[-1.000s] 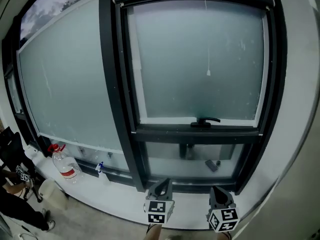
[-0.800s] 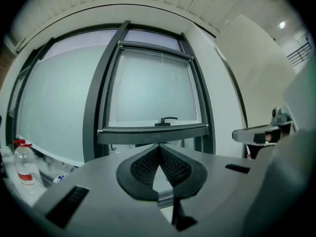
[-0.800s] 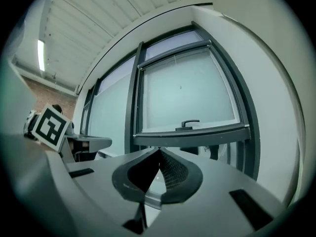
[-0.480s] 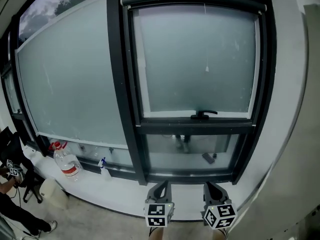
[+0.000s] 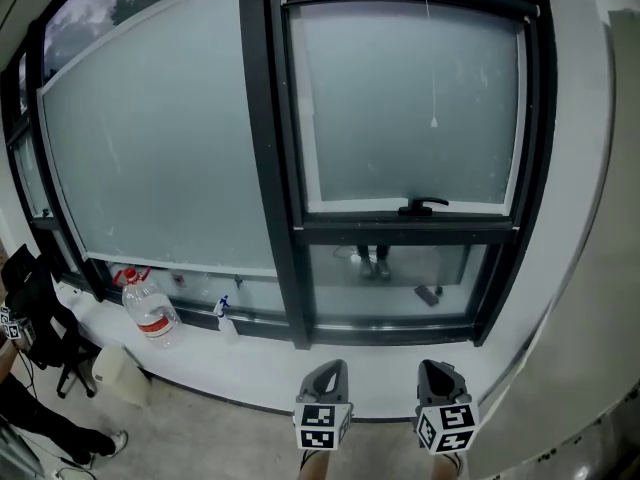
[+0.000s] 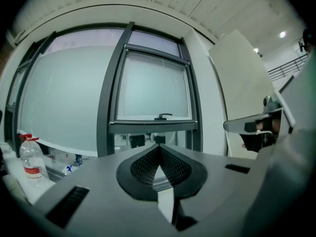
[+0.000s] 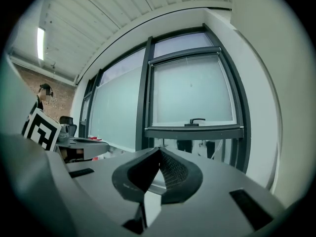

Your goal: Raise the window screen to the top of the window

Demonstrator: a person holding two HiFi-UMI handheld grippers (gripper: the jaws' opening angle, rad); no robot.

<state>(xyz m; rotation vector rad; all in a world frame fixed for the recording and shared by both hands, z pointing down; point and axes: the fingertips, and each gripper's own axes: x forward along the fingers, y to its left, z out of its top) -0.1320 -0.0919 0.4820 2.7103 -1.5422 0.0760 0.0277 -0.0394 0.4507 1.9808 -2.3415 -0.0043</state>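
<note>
The dark-framed window [image 5: 410, 98] stands ahead, its pane milky white from the top bar down to a black handle [image 5: 423, 206]. A thin pull cord [image 5: 433, 123] with a small end knob hangs from the top bar over the pane. Both grippers are held low, well short of the window, near the white sill. My left gripper [image 5: 327, 373] is shut, with nothing between its jaws. My right gripper [image 5: 440, 373] is shut and empty too. In the left gripper view the window [image 6: 153, 88] lies beyond the shut jaws [image 6: 159, 147]. The right gripper view shows the window [image 7: 192, 90] the same way.
A clear water bottle with a red cap [image 5: 150, 308] and a small spray bottle [image 5: 224, 318] stand on the white sill [image 5: 230, 373] at the left. A seated person [image 5: 30, 368] is at the far left edge. A white wall [image 5: 600, 218] flanks the window on the right.
The window has slid right in the head view as the head turned. Both grippers stay low and shut, the right one slightly lower than before.
</note>
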